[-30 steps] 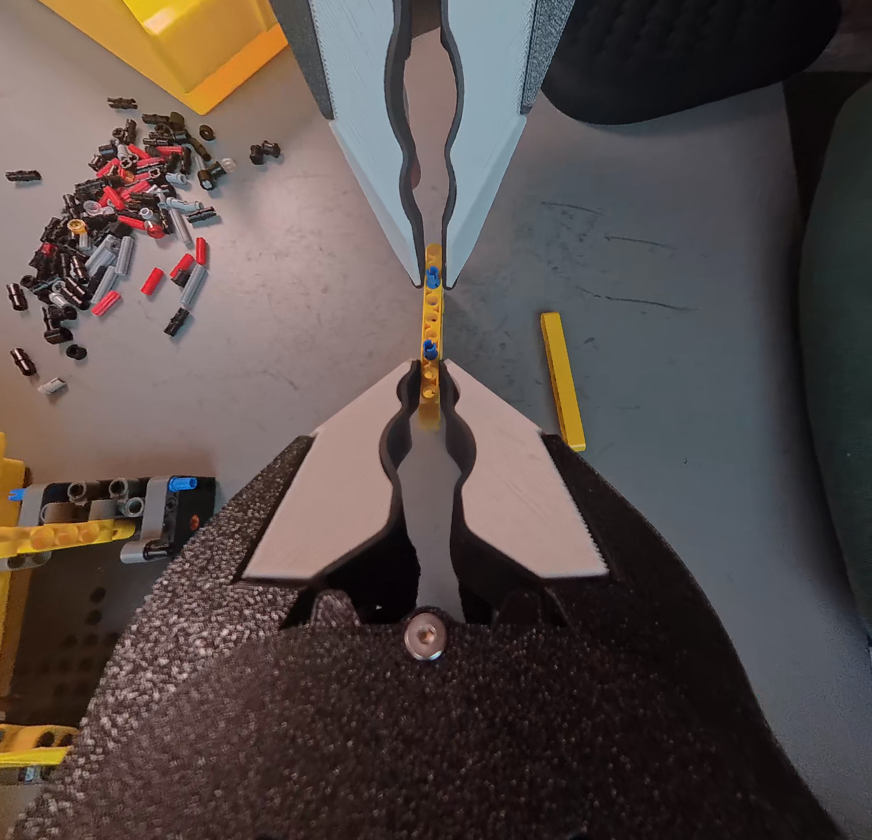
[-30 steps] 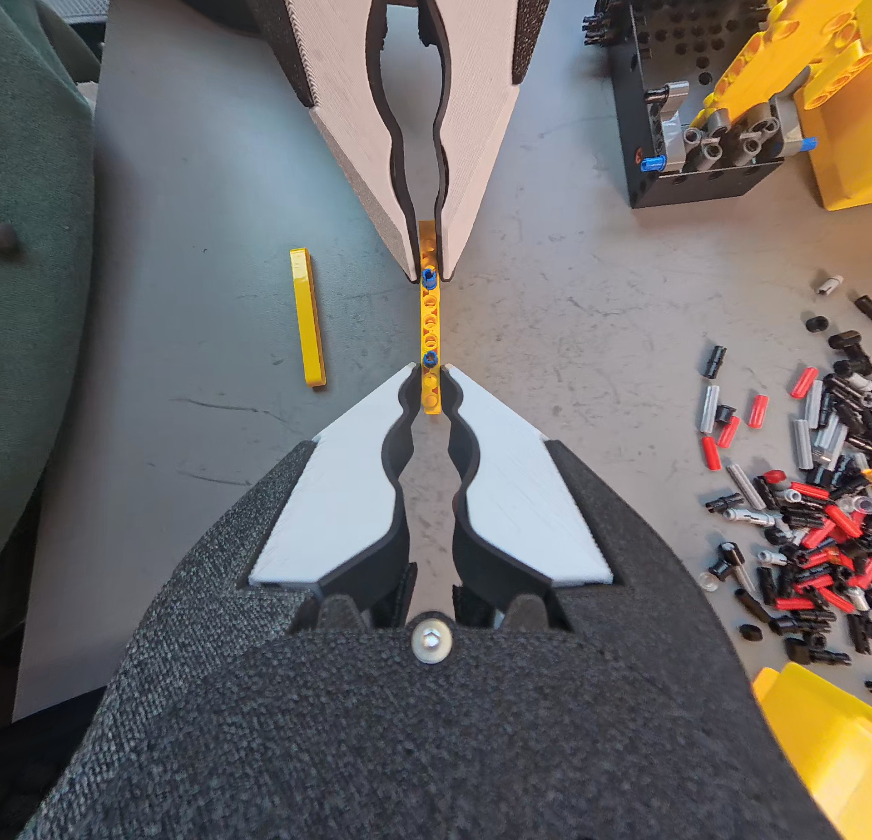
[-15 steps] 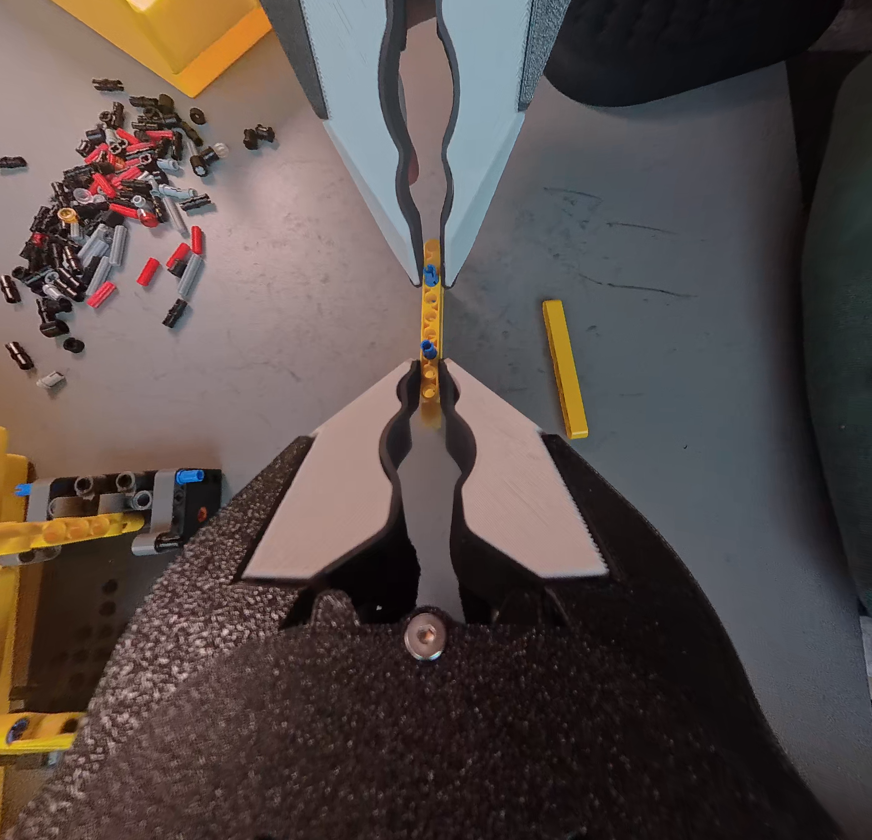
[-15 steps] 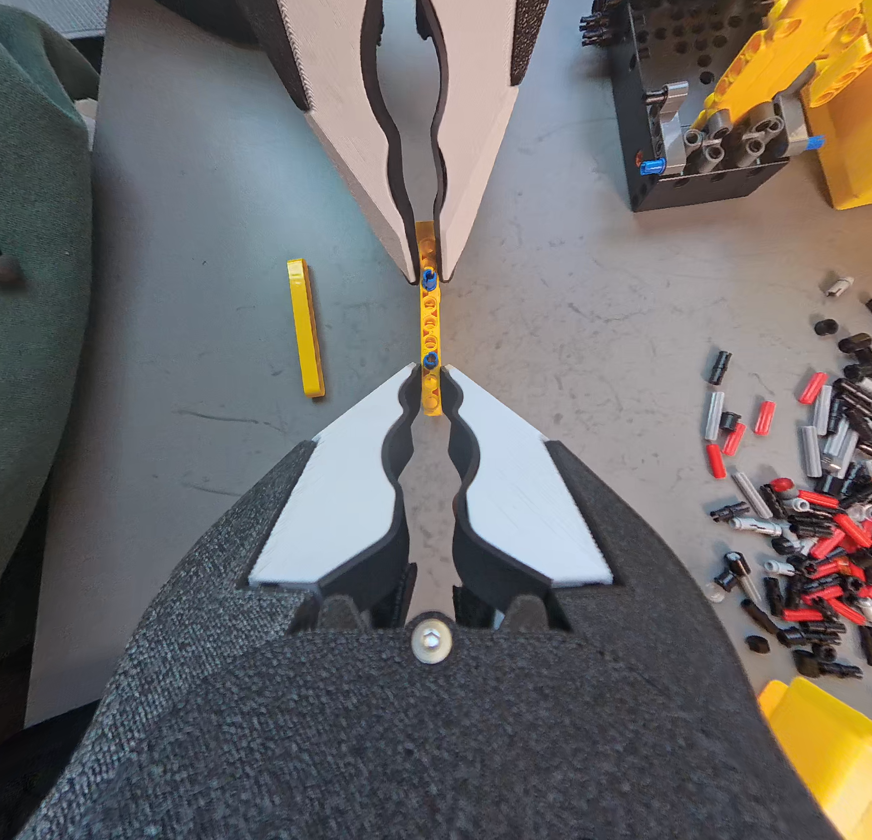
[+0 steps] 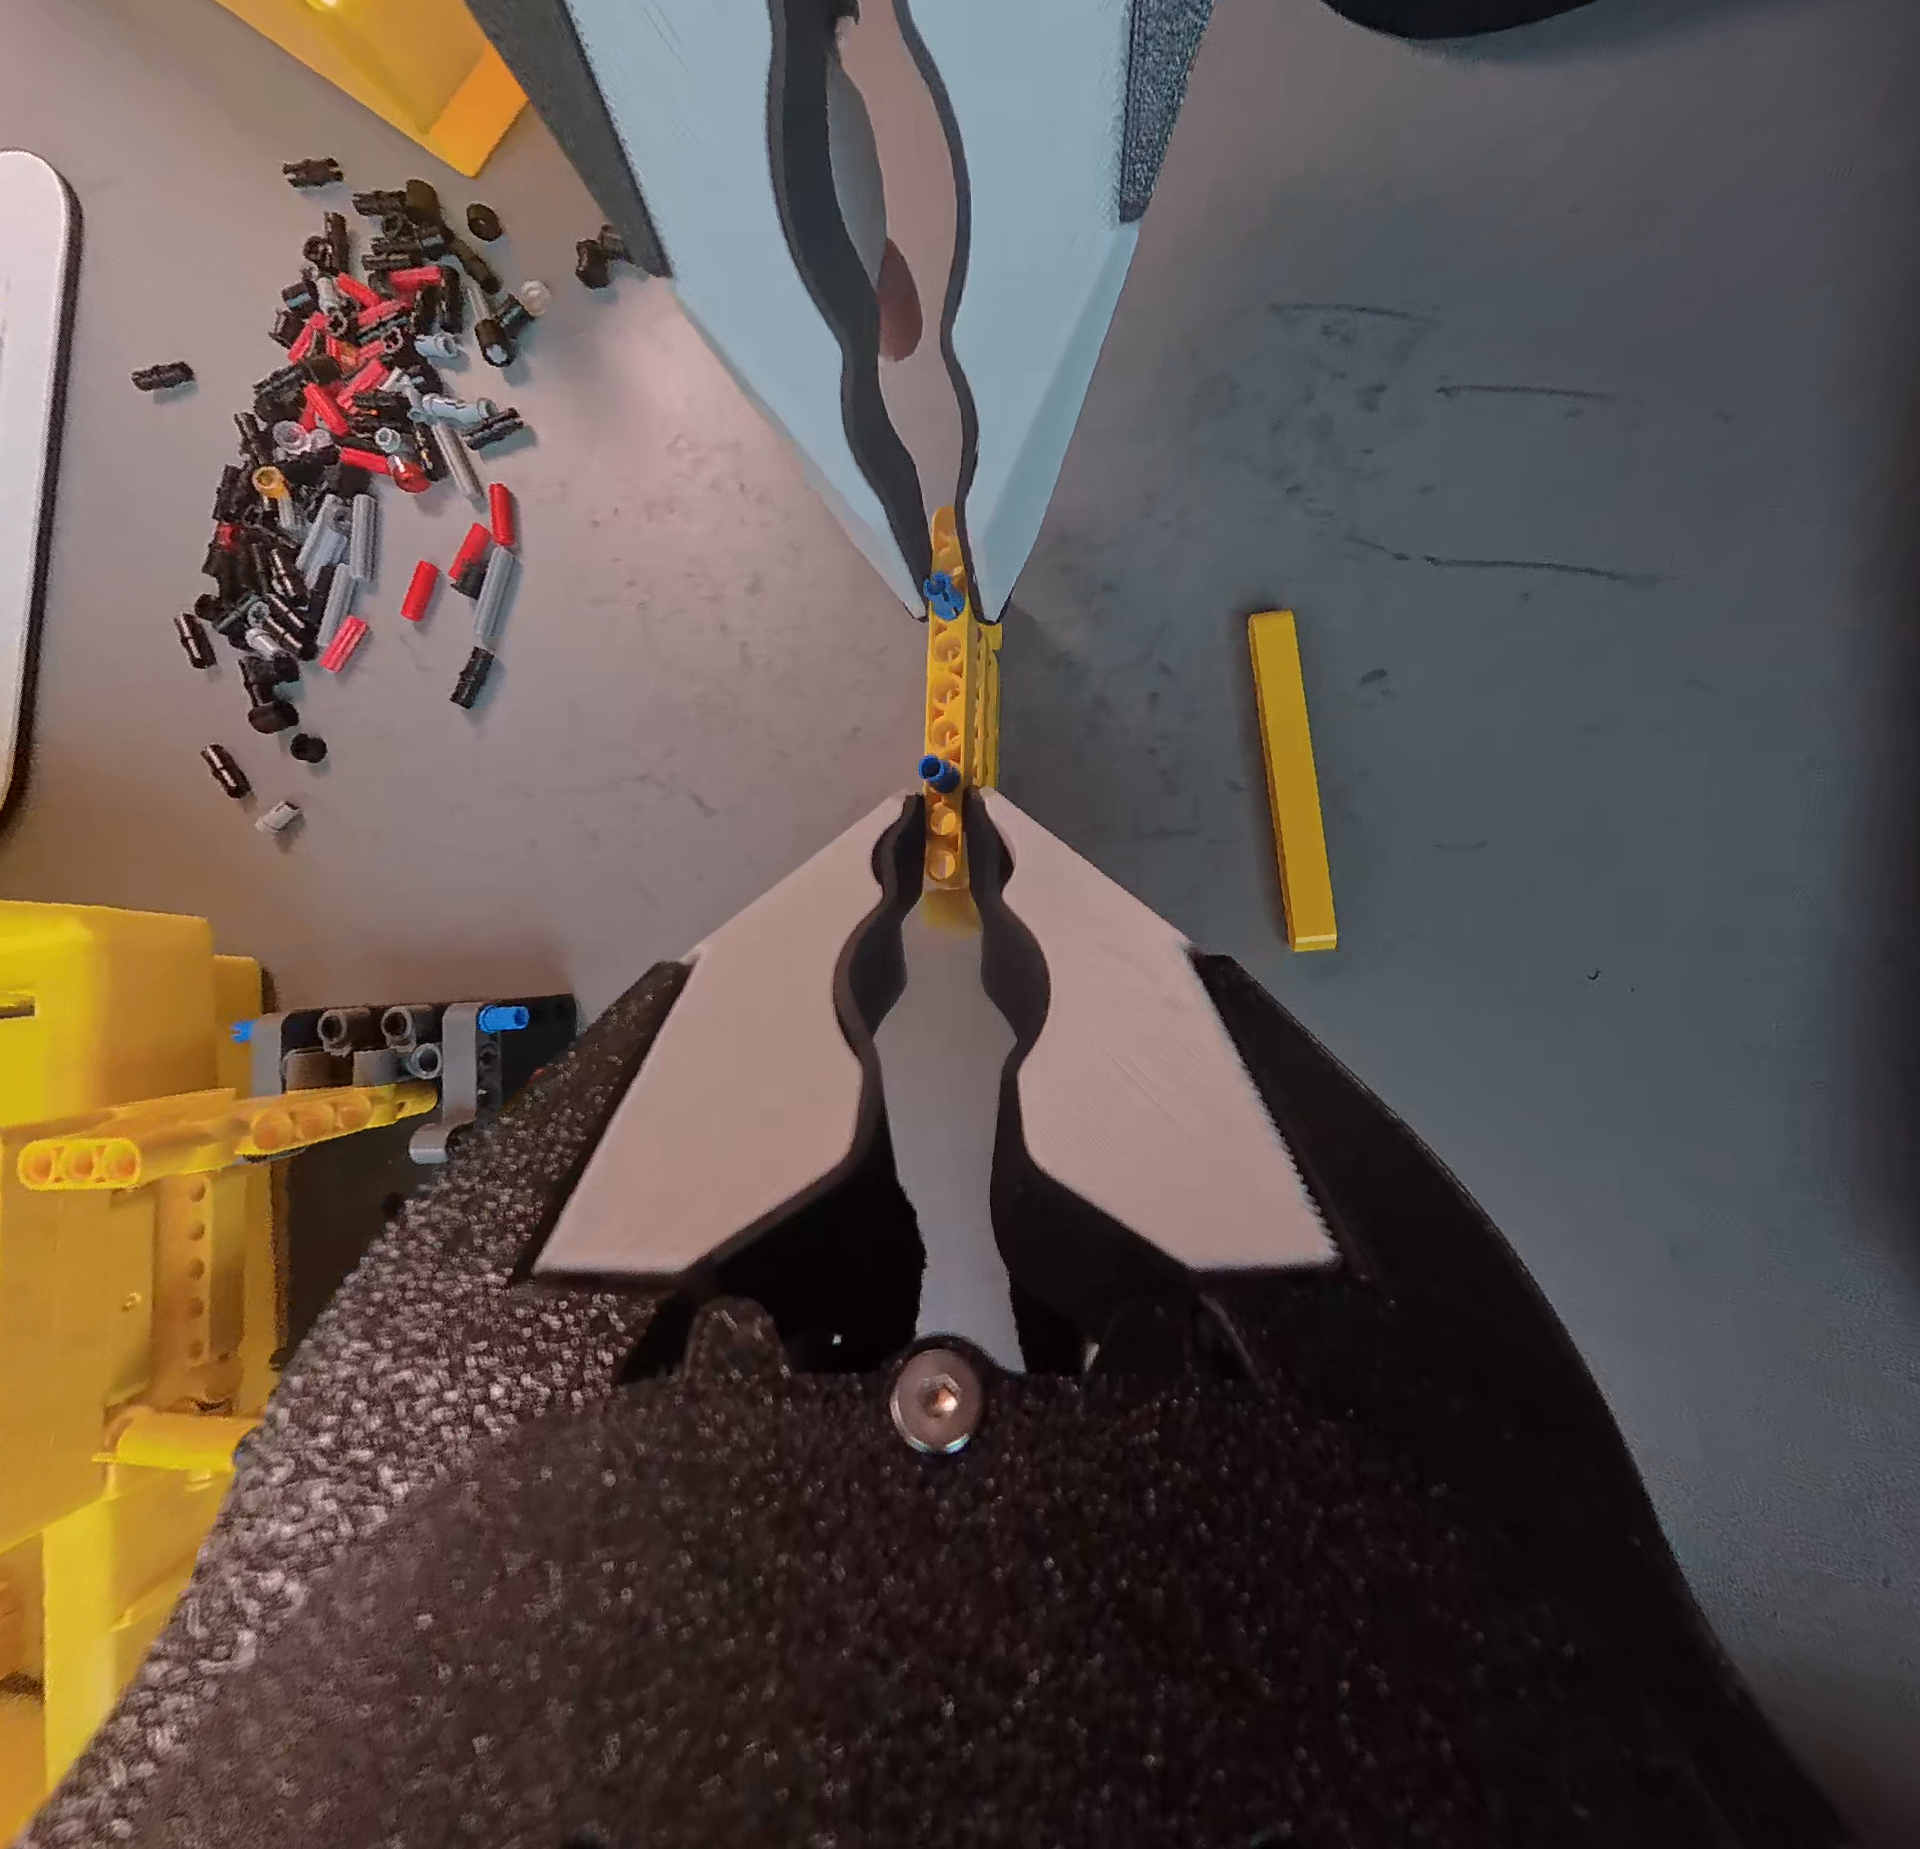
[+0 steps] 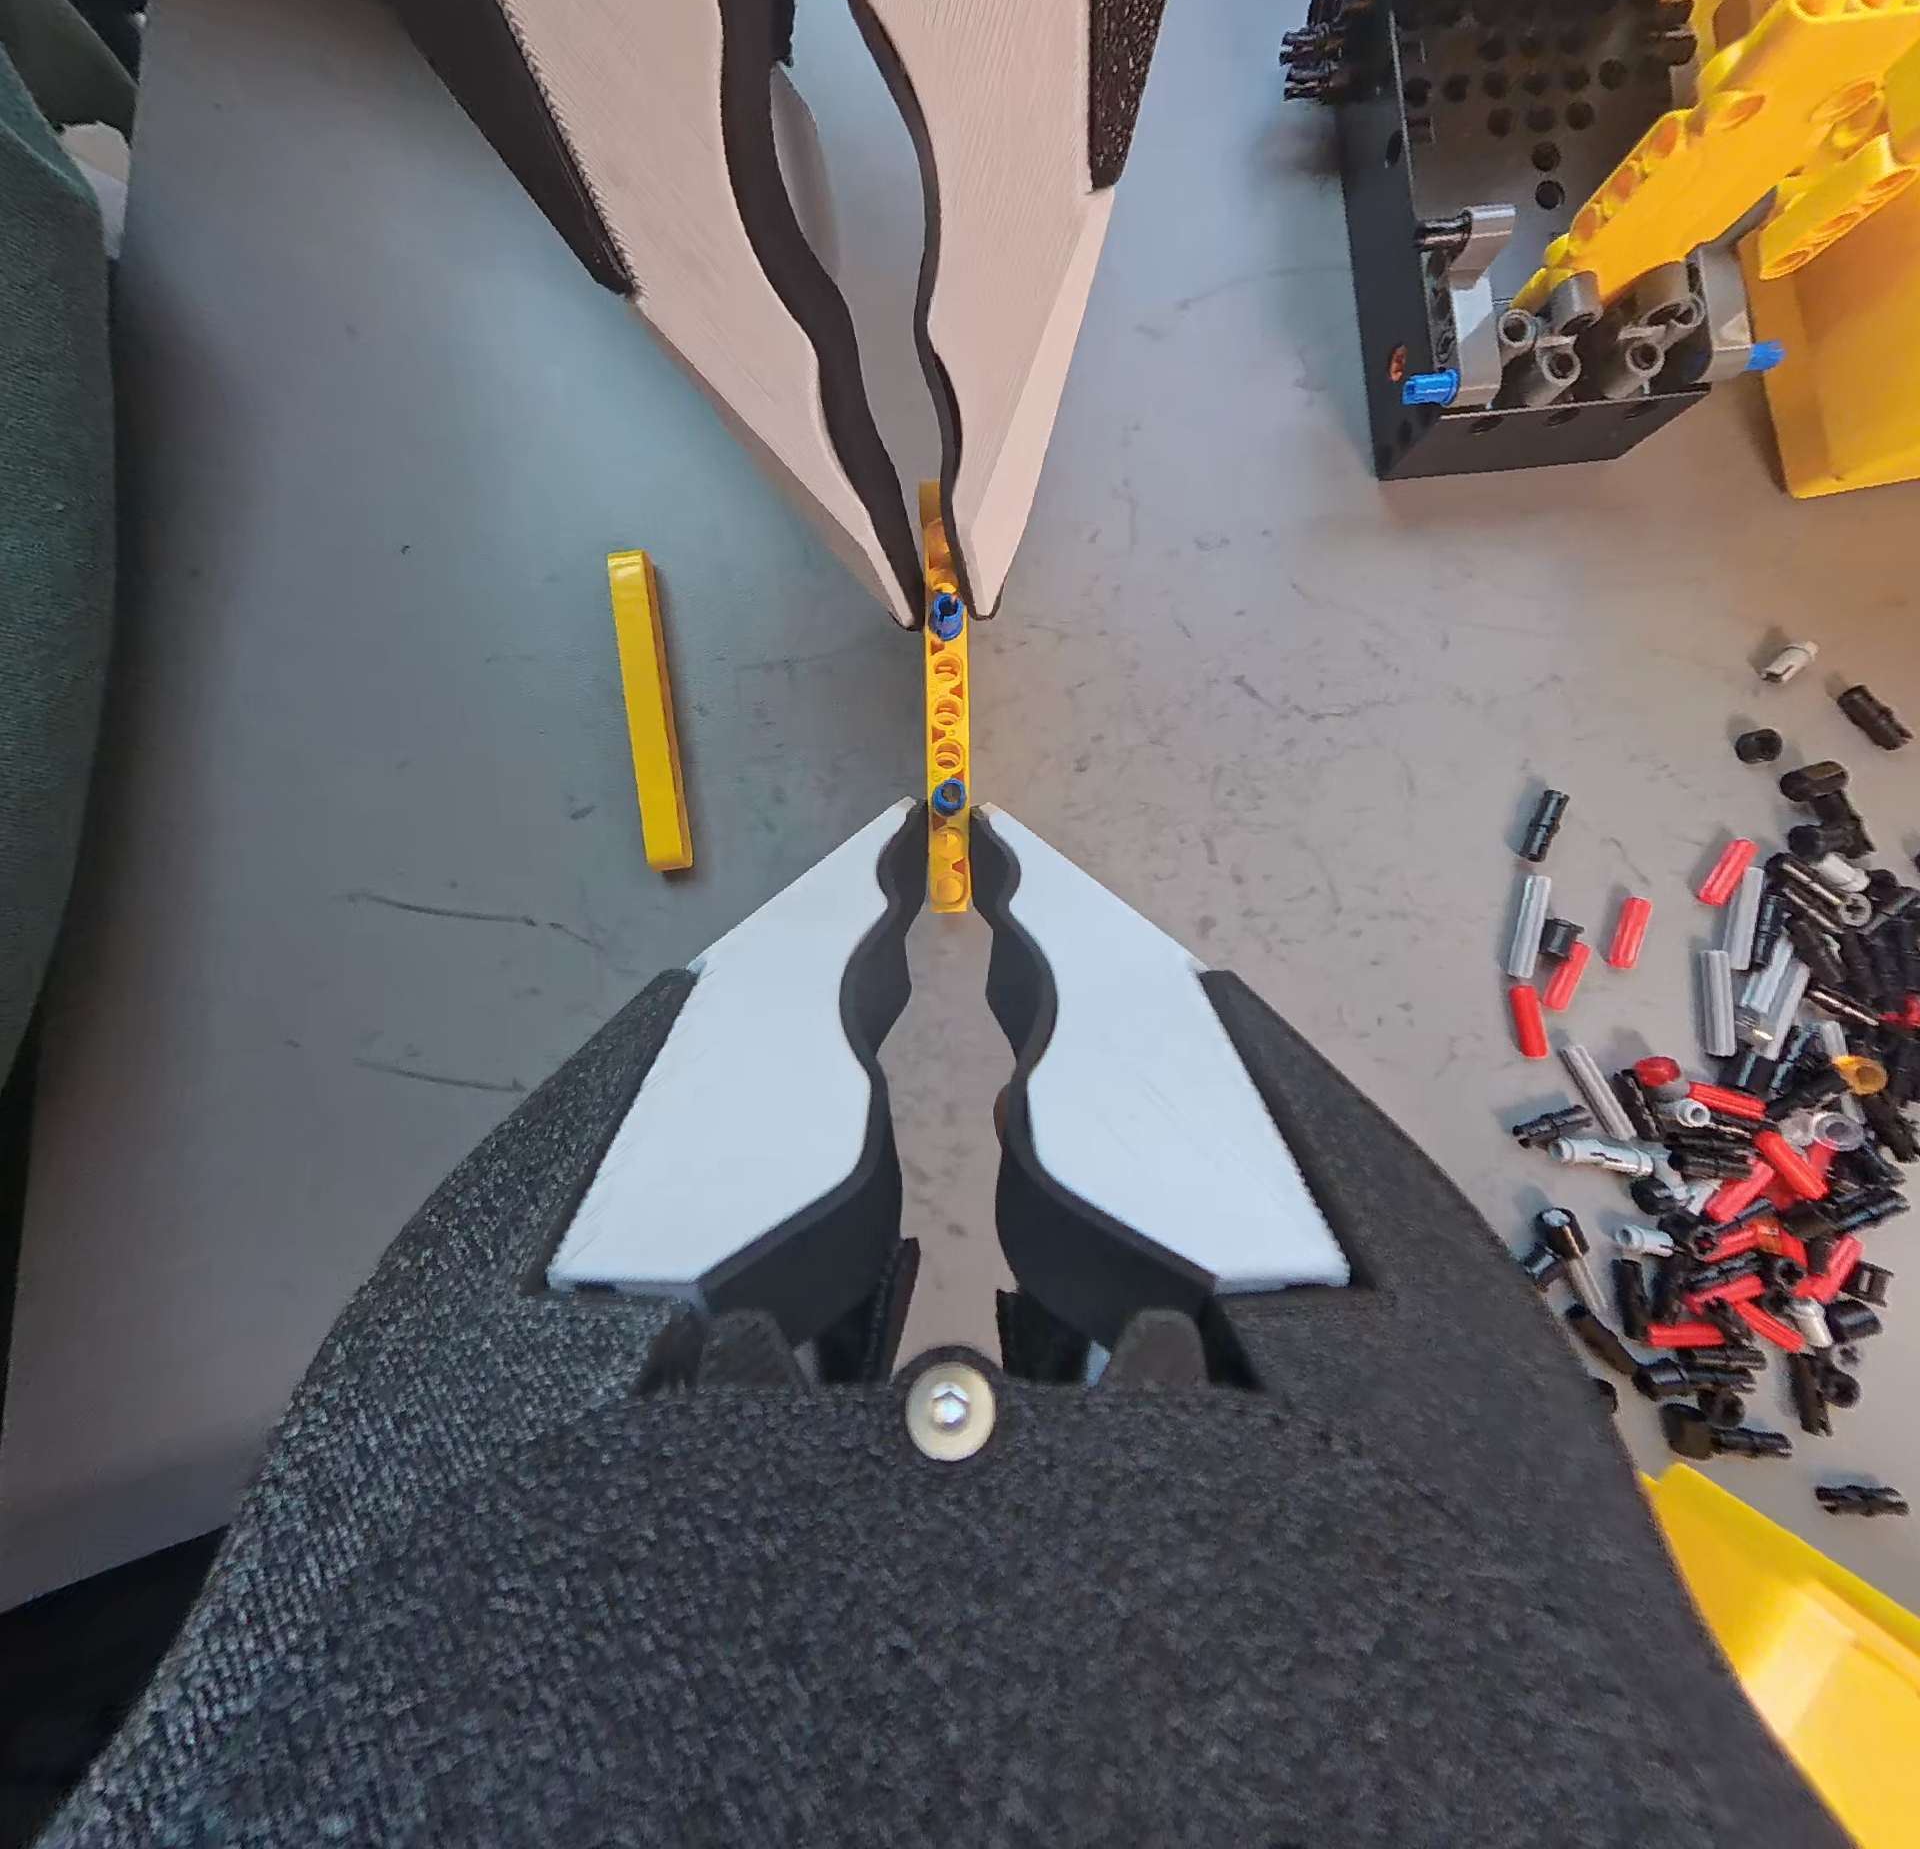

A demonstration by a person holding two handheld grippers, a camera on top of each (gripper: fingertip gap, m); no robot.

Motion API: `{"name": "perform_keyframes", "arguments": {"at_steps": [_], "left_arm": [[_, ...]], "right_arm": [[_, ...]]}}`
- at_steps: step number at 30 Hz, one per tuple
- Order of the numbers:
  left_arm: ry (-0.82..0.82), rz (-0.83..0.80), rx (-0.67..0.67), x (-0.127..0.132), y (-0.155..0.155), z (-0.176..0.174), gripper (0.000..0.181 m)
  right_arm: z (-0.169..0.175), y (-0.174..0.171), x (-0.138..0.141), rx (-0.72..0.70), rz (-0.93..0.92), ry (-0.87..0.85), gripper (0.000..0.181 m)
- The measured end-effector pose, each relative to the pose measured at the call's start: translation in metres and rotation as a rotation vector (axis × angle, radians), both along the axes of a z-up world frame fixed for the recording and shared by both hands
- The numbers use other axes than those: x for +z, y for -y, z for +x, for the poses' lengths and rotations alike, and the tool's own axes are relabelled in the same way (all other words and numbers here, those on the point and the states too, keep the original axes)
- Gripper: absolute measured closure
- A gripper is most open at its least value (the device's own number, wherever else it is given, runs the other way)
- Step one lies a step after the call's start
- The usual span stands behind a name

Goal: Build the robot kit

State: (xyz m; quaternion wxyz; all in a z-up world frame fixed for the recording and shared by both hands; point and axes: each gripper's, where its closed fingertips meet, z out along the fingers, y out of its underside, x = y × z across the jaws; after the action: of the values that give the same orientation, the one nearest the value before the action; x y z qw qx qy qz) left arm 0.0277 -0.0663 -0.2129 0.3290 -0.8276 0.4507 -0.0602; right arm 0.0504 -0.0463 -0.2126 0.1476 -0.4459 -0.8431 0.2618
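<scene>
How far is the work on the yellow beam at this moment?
Done: two blue pins sit in the holed yellow beam. In hand: the left gripper and right gripper each pinch one end, above the table. Left: a second yellow beam lies untouched; the pin pile remains.

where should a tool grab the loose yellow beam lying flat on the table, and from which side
Take the loose yellow beam near its middle, from above, fingers closing across its narrow width. It is long and thin, lies flat on the table, and has bare surface on both long sides. Both tools are shut on the holed yellow beam, so one must let go first.
</scene>
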Motion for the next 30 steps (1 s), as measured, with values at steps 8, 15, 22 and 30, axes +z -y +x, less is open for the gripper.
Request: {"name": "perform_keyframes", "arguments": {"at_steps": [8,15,22,30], "left_arm": [[-0.021,-0.015,0.04,-0.0003,-0.0028,-0.0025,0.174],[-0.073,-0.007,0.067,-0.001,-0.0068,-0.006,0.174],[-0.001,-0.03,0.046,-0.0005,-0.0095,-0.0072,0.174],[0.202,-0.02,-0.004,0.0012,-0.0064,-0.0039,0.159]], "right_arm": [[-0.0019,-0.002,-0.0004,-0.009,-0.023,0.022,0.175],[-0.005,-0.0049,-0.001,-0.02,-0.002,0.029,0.175],[-0.006,-0.0061,-0.0015,-0.031,-0.06,0.05,0.175],[-0.0058,-0.0062,-0.0023,-0.049,-0.113,0.068,0.175]]}}
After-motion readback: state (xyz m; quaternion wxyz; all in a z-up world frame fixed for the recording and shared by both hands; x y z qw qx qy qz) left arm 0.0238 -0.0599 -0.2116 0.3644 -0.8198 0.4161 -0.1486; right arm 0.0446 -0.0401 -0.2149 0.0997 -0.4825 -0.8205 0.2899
